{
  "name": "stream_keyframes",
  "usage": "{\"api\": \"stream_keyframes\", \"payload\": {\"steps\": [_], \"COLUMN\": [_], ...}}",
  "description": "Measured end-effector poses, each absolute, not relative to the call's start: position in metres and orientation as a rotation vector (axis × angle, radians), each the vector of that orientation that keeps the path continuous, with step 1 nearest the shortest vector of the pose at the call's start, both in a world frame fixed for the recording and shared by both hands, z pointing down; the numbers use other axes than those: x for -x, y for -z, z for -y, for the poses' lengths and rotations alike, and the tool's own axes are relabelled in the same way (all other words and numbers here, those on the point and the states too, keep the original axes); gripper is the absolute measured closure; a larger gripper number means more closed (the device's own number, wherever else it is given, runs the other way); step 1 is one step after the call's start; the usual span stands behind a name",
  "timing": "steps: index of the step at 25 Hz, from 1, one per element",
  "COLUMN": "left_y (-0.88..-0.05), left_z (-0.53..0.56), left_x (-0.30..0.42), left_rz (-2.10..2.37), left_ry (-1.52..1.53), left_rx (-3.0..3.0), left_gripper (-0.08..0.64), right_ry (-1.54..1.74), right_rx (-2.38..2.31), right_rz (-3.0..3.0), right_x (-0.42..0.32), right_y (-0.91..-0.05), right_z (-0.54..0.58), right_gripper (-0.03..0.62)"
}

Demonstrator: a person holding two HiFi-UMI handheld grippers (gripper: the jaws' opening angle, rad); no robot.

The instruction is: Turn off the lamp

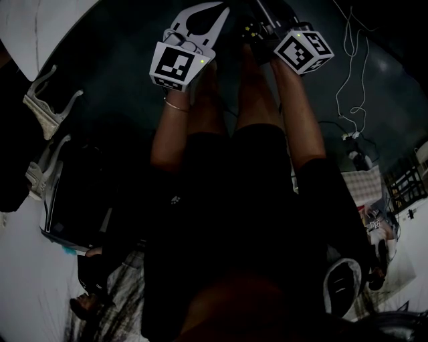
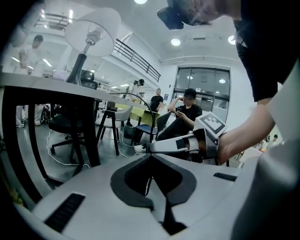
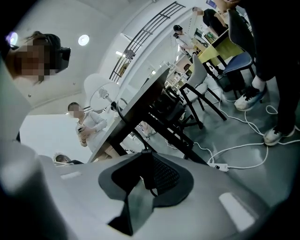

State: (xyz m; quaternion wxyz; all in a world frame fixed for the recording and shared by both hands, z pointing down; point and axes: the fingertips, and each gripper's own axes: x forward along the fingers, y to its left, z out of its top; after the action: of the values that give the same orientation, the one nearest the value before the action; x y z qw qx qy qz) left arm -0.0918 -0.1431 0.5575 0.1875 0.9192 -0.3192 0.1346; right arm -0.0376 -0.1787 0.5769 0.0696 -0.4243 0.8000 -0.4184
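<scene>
The lamp (image 2: 91,28), with a white shade on a dark stem, stands on a table (image 2: 47,82); it also shows far off in the right gripper view as the lamp (image 3: 101,89). Its thin black cord (image 3: 123,116) curves off the table edge down to my right gripper (image 3: 145,161), which is shut on a dark piece of that cord. Whether that piece is a switch I cannot tell. The left gripper view shows the right gripper (image 2: 146,148) from the side, with the cord (image 2: 143,104) arching to its tip. My left gripper (image 2: 151,161) is shut and holds nothing. In the dark head view, the left gripper (image 1: 215,8) and the right gripper (image 1: 257,27) are held out over the person's legs.
Dark table legs (image 2: 89,126) and office chairs (image 2: 65,124) stand under and beside the table. White cables and a power strip (image 3: 219,167) lie on the grey floor. Several people sit or stand in the room, one seated person (image 2: 185,112) straight ahead.
</scene>
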Motion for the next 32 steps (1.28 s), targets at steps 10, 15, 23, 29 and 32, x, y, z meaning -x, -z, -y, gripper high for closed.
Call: {"api": "stream_keyframes", "payload": {"steps": [10, 15, 23, 29, 32], "left_y": [-0.551, -0.533, -0.486, -0.448, -0.428], "left_z": [0.14, 0.136, 0.148, 0.152, 0.151], "left_x": [0.088, 0.089, 0.096, 0.102, 0.106], "left_rz": [0.817, 0.819, 0.866, 0.906, 0.926], "left_ry": [-0.366, -0.367, -0.324, -0.311, -0.294], "left_rx": [-2.613, -2.613, -2.641, -2.646, -2.64], "left_gripper": [0.554, 0.554, 0.554, 0.554, 0.554], "right_ry": [1.291, 1.255, 1.148, 1.068, 1.039], "right_rx": [1.32, 1.331, 1.291, 1.221, 1.192], "right_rz": [-2.363, -2.357, -2.384, -2.437, -2.462], "right_x": [0.027, 0.021, 0.032, 0.047, 0.054], "right_y": [-0.586, -0.56, -0.503, -0.449, -0.425], "right_z": [0.177, 0.174, 0.173, 0.17, 0.167], "right_gripper": [0.532, 0.532, 0.591, 0.591, 0.591]}}
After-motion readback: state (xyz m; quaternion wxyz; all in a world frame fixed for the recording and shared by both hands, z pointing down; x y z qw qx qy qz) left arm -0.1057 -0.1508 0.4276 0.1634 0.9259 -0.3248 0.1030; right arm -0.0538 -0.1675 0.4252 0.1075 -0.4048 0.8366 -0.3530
